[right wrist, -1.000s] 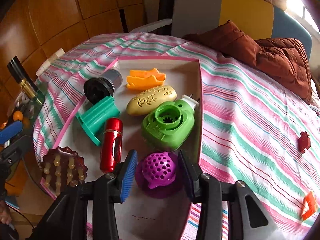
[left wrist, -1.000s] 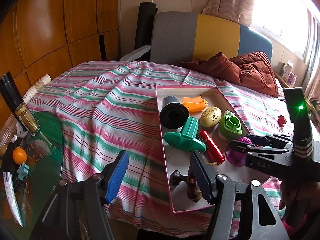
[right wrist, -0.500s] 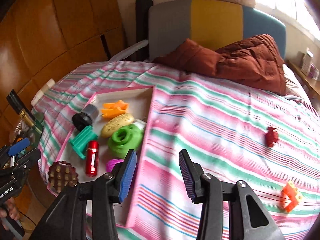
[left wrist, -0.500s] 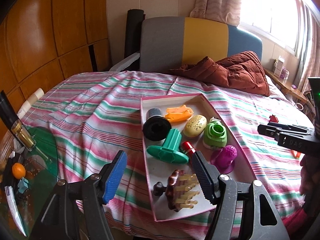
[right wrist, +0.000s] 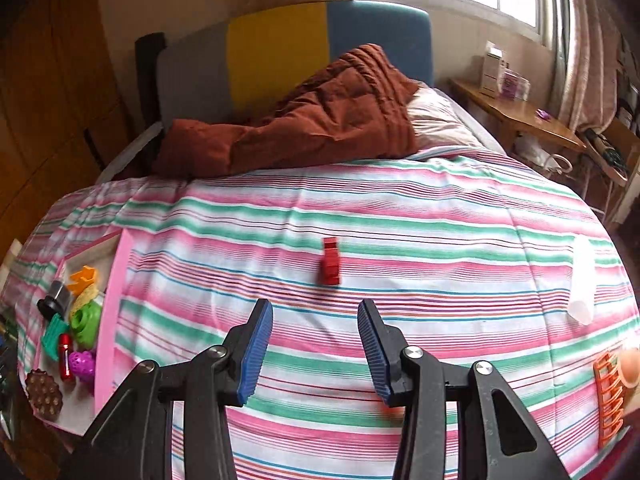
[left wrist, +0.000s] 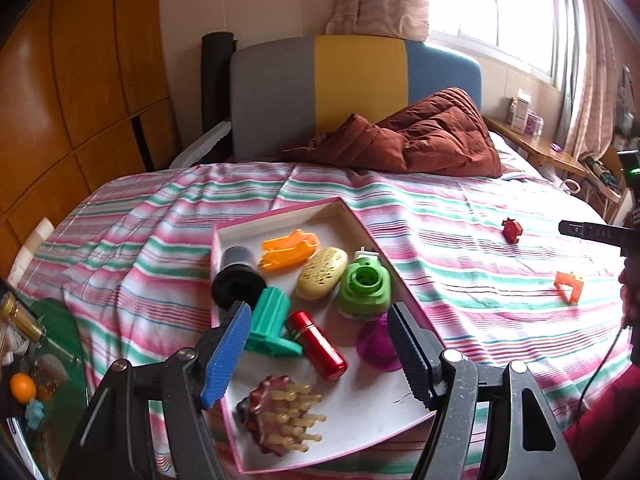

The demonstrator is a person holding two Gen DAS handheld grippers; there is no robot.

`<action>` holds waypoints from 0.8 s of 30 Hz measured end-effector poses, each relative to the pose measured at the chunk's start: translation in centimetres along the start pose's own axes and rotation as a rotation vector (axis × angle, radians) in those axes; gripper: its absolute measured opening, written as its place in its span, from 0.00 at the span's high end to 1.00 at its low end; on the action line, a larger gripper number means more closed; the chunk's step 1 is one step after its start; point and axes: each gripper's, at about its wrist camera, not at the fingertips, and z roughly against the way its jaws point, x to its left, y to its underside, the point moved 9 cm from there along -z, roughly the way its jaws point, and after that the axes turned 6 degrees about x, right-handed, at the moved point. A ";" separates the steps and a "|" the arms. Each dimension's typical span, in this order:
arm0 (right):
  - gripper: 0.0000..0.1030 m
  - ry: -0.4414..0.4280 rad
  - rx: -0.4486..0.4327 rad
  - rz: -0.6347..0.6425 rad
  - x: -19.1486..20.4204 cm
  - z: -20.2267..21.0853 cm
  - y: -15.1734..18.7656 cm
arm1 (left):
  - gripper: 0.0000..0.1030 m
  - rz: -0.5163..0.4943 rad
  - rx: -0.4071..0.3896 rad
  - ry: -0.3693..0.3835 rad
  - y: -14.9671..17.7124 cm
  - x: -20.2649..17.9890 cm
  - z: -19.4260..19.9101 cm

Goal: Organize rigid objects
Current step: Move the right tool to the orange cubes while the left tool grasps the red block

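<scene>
A pink-rimmed tray [left wrist: 280, 210] on the striped bed holds several items: a black cylinder [left wrist: 236, 280], a teal spool [left wrist: 272, 324], a red tube [left wrist: 318, 344], a green device [left wrist: 364, 286], a purple ball [left wrist: 376, 344] and a brown studded brush [left wrist: 280, 416]. My left gripper [left wrist: 318, 308] hovers open above the tray's near end, with nothing between its pads. My right gripper [right wrist: 315, 305] is open and empty over the bedspread, pointing at a small red piece [right wrist: 330, 266]. An orange piece [left wrist: 568, 282] lies further right. The tray [right wrist: 112, 312] is at the right wrist view's left edge.
A brown quilt [right wrist: 320, 120] is bunched by the grey, yellow and blue headboard [left wrist: 360, 80]. A white tube [right wrist: 582, 280] lies on the bed at the right. A glass side table [left wrist: 52, 340] with an orange fruit [left wrist: 22, 386] stands left of the bed. A wooden shelf [right wrist: 520, 116] runs under the window.
My right gripper has swung right, away from the purple ball in the tray, and now faces the red piece. My left gripper has drawn back and up, so the whole tray shows.
</scene>
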 end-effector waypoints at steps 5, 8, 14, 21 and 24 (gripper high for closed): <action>0.57 0.036 0.007 -0.188 -6.1 -1.0 0.6 | 0.31 -0.058 0.003 0.028 -1.1 -2.9 -0.7; 0.57 0.041 0.017 -0.330 -8.8 -1.2 1.0 | 0.31 -0.085 0.013 0.053 -1.6 -4.8 -1.4; 0.57 0.058 0.018 -0.459 -11.6 -0.6 1.9 | 0.31 -0.162 0.027 0.122 -2.9 -10.0 -2.6; 0.57 0.011 0.012 -0.587 -13.6 -0.4 2.4 | 0.31 -0.217 0.092 0.245 -4.5 -16.8 -5.5; 0.57 -0.016 0.025 -0.624 -14.1 -0.6 2.7 | 0.31 -0.222 0.140 0.297 -5.1 -19.6 -7.4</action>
